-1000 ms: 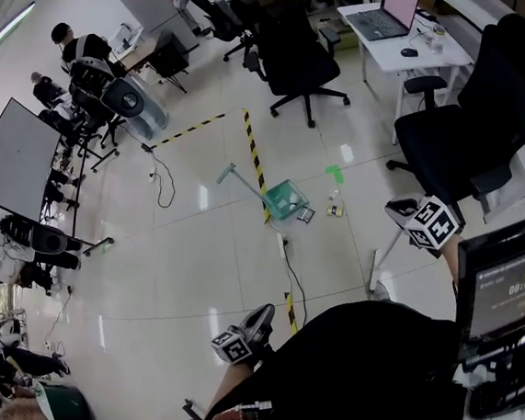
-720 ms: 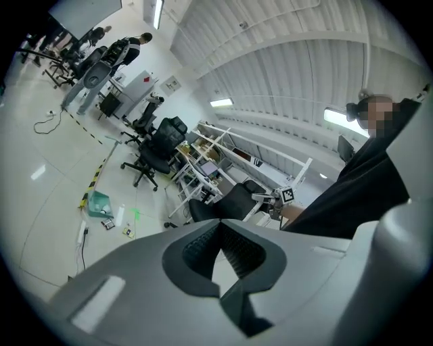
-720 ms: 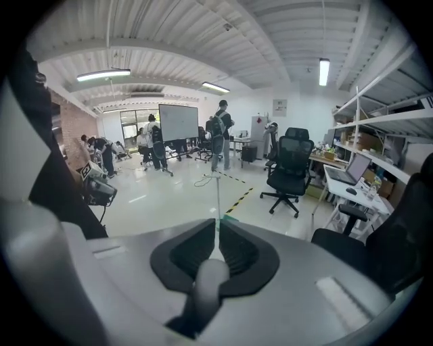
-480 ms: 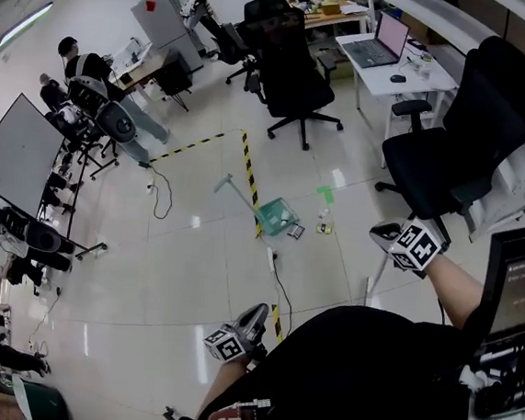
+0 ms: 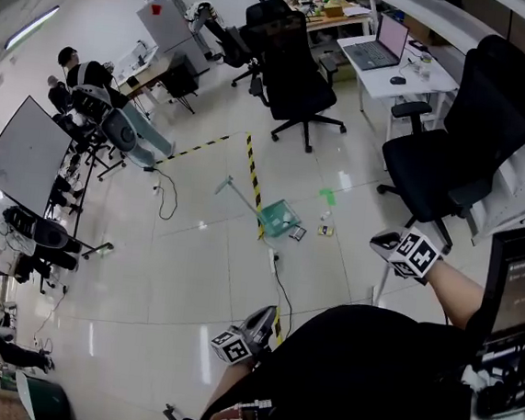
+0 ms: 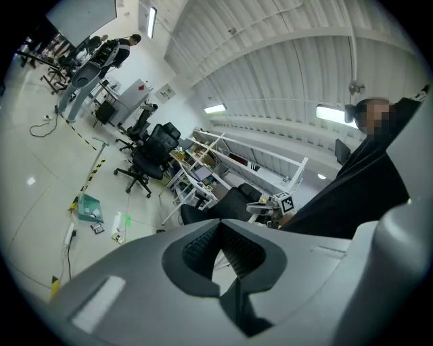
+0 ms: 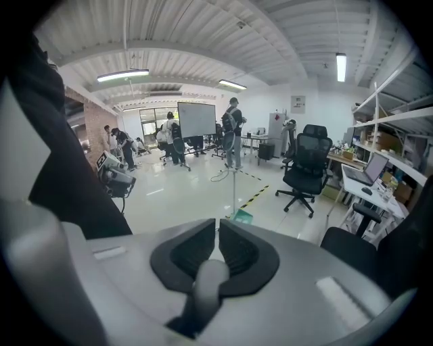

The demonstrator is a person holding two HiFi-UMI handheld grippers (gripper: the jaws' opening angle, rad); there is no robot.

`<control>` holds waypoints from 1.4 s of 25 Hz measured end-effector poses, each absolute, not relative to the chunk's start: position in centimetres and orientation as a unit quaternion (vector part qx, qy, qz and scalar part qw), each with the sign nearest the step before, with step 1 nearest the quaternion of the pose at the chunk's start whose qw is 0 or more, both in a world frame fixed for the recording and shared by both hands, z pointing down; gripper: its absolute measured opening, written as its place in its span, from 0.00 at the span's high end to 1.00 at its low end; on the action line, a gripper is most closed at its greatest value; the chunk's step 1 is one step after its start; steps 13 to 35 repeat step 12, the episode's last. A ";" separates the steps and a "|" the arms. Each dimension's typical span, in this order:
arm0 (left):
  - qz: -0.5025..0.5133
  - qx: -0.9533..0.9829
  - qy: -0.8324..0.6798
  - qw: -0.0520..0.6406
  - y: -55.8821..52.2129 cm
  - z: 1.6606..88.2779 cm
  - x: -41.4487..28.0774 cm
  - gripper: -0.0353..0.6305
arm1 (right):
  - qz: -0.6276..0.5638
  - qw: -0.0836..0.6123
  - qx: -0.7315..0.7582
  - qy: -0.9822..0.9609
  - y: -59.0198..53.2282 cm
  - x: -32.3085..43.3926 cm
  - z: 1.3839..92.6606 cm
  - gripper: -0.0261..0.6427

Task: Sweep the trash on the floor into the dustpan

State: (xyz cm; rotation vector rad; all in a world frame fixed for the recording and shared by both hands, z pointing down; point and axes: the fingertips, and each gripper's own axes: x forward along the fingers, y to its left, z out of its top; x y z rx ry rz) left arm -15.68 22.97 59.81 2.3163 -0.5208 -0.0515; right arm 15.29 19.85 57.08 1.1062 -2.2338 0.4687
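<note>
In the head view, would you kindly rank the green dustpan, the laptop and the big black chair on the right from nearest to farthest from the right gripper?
From the right gripper:
1. Black chair: just beyond it, on the right side.
2. Green dustpan: on the floor to its left, mid-picture.
3. Laptop: on the white desk near the top.

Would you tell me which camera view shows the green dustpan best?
The head view: the dustpan shows whole, pan and long handle unobstructed. In the left gripper view the dustpan is small and far off; in the right gripper view its pan sits partly behind the jaws.
</note>
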 end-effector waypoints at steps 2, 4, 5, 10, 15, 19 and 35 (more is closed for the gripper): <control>-0.021 0.904 -0.206 0.374 22.9 60.0 -15.9 0.95 | 0.177 0.299 0.415 -0.841 19.9 15.3 57.3 0.93; -0.023 0.903 -0.210 0.375 22.6 60.3 -16.2 0.95 | 0.175 0.299 0.413 -0.842 19.6 15.2 57.3 0.93; -0.024 0.902 -0.211 0.375 22.4 60.3 -16.3 0.95 | 0.174 0.299 0.412 -0.843 19.4 15.1 57.2 0.93; -0.023 0.904 -0.210 0.373 21.9 59.8 -16.0 0.95 | 0.167 0.296 0.410 -0.846 18.6 14.9 56.4 0.93; -0.020 0.904 -0.209 0.371 21.7 59.6 -15.9 0.95 | 0.163 0.296 0.410 -0.847 18.4 14.8 56.0 0.93; -0.020 0.904 -0.209 0.371 21.7 59.6 -15.9 0.95 | 0.163 0.296 0.410 -0.847 18.4 14.8 56.0 0.93; -0.020 0.904 -0.209 0.371 21.7 59.6 -15.9 0.95 | 0.163 0.296 0.410 -0.847 18.4 14.8 56.0 0.93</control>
